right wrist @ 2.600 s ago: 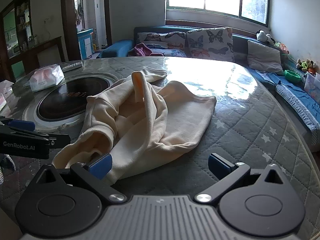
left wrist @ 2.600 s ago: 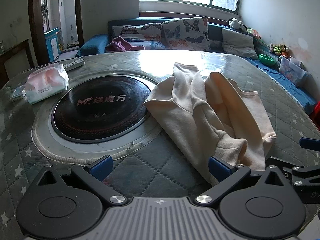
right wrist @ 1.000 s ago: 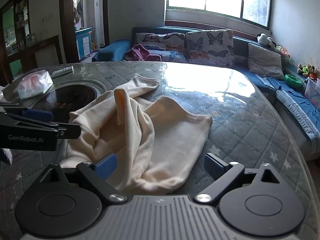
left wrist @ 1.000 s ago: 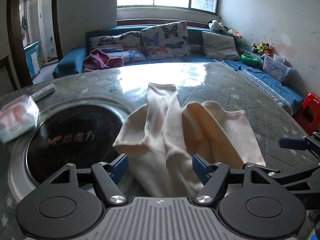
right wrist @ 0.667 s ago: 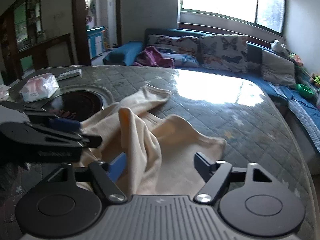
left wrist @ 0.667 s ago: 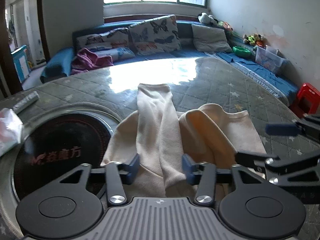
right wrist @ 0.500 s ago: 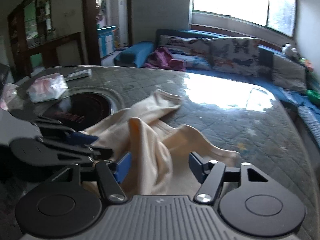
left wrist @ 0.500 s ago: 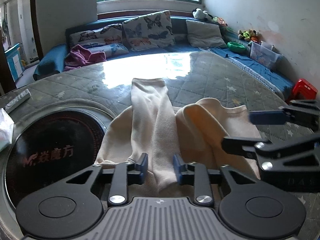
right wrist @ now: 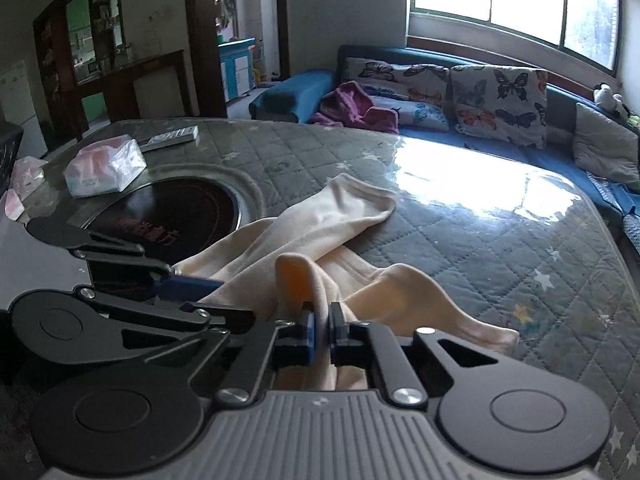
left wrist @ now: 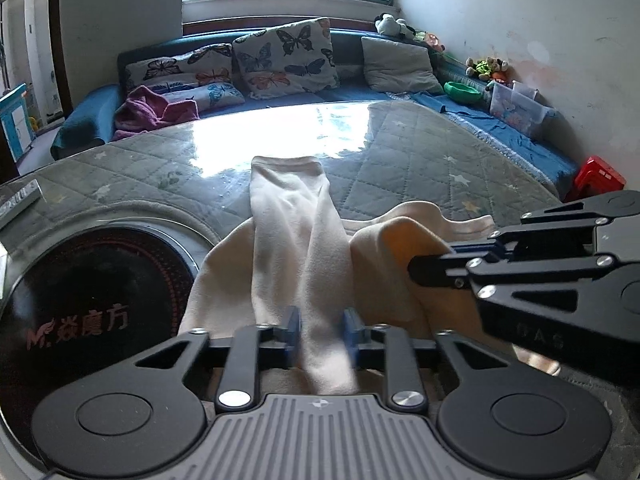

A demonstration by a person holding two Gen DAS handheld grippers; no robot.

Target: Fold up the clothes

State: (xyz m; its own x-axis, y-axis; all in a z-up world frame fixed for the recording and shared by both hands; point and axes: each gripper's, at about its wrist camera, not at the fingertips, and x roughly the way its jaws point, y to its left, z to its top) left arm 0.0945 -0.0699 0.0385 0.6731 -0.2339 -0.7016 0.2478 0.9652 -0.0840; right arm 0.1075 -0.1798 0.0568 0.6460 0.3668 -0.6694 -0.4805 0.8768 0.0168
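Observation:
A cream garment point(left wrist: 296, 240) lies crumpled on the quilted grey table point(left wrist: 420, 160), one sleeve stretched toward the far side. My left gripper point(left wrist: 322, 330) is at its near edge, jaws closing, blue pads pressing a ridge of cloth between them. In the right wrist view the same garment point(right wrist: 340, 216) shows a raised fold, and my right gripper point(right wrist: 323, 330) has its jaws closing tight on that fold. The two grippers sit close together: the right gripper point(left wrist: 432, 268) reaches in from the right, the left gripper point(right wrist: 192, 284) from the left.
A round black cooktop point(left wrist: 92, 292) is set into the table left of the garment. A tissue pack point(right wrist: 106, 170) and a remote point(right wrist: 172, 136) lie beyond it. A blue sofa point(left wrist: 280, 60) with cushions runs behind the table, and a red stool point(left wrist: 596, 172) stands at right.
Both grippers moved in over the garment's near edge and went from wide open to pinched on cloth. The right gripper has come close beside the left.

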